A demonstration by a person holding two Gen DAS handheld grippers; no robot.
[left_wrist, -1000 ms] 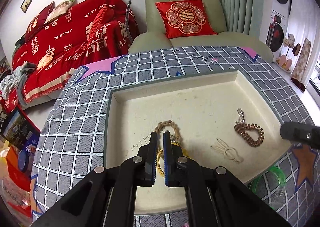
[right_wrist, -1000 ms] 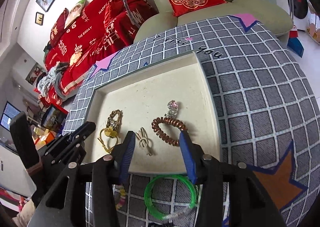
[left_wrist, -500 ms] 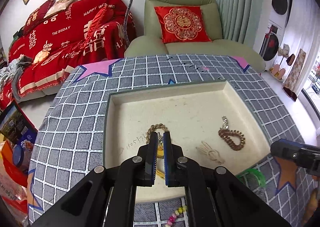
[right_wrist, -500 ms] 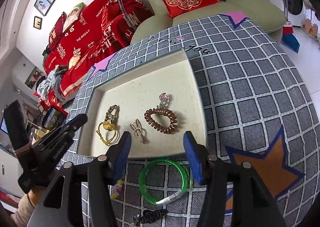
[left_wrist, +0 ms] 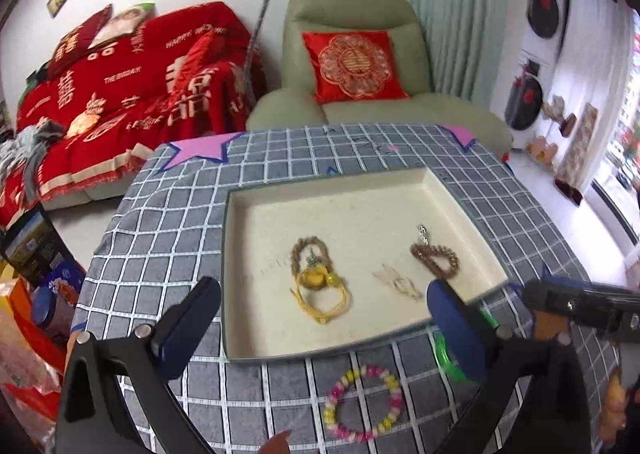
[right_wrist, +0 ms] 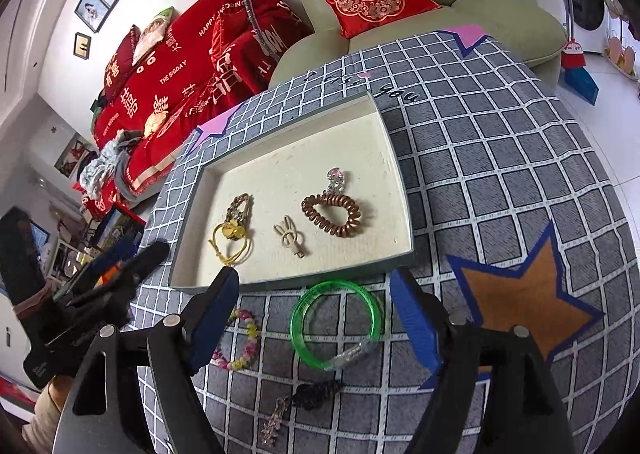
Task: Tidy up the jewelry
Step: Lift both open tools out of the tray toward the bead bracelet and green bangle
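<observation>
I read the cream tray as the sorting spot: the yellow cord bracelet, the brown braided loop, the rabbit clip and the copper coil tie already lie inside, well apart. On the checked cloth the green bangle sits between my right gripper's wide-spread fingers, untouched. My left gripper gapes wide and empty above the pink-yellow bead bracelet. A dark charm piece nearer me is blurred, possibly a keychain.
</observation>
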